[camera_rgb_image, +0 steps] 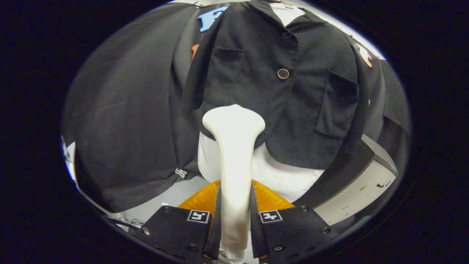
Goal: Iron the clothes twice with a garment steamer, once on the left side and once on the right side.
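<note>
Gripper (pixel 234 209) fingers, we note, clamp smooth white steamer (pixel 234 146) handle; its flared head meets matte dark buttoned jacket (pixel 271 91).

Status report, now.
Gripper shut on steamer. Steamer head at lower hem of dark jacket, left of the buttons. Nothing in the way.

Black cloth wall (pixel 124 121) hangs behind. Pale cabinet (pixel 366 187) stands low at the right. Grey floor (pixel 172 198) below, loose cables (pixel 130 221) lying on it.
</note>
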Demonstrator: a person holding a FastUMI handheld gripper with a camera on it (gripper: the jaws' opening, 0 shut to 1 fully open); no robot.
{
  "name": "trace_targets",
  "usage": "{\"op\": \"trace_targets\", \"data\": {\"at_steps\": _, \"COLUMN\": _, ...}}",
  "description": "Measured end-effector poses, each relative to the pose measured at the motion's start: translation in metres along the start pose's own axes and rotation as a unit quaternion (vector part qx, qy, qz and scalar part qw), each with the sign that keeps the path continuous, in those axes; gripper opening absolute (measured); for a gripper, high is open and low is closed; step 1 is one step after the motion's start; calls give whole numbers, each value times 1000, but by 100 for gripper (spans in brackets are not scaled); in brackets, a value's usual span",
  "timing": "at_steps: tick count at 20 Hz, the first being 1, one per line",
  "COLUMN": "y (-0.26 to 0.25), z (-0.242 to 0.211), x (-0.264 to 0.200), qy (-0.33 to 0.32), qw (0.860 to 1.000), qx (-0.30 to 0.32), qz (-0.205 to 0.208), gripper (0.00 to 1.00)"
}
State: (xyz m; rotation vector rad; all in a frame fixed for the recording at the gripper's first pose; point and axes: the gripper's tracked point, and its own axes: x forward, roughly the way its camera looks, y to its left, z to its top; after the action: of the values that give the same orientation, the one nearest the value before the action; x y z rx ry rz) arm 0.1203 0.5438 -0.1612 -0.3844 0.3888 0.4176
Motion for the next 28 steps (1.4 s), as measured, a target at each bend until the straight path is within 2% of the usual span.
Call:
{"op": "trace_targets", "data": {"at_steps": 6, "y": 8, "z": -23, "x": 2, "qy": 31, "qw": 999, "qx": -18, "qz": 4, "gripper": 36}}
{"op": "trace_targets", "data": {"at_steps": 9, "y": 21, "z": -44, "x": 3, "qy": 65, "qw": 997, "qx": -6, "qz": 49, "gripper": 36}}
{"op": "trace_targets", "data": {"at_steps": 14, "y": 7, "z": -51, "x": -36, "qy": 52, "qw": 997, "qx": 9, "qz": 57, "gripper": 36}}
{"op": "trace_targets", "data": {"at_steps": 18, "y": -43, "z": -49, "x": -74, "qy": 42, "qw": 997, "qx": 51, "qz": 42, "gripper": 36}}
{"op": "trace_targets", "data": {"at_steps": 23, "y": -131, "z": -18, "x": -123, "qy": -1, "qw": 995, "qx": 101, "qz": -5, "gripper": 36}}
{"op": "trace_targets", "data": {"at_steps": 28, "y": -211, "z": 19, "x": -170, "qy": -55, "qw": 984, "qx": 167, "qz": -35, "gripper": 36}}
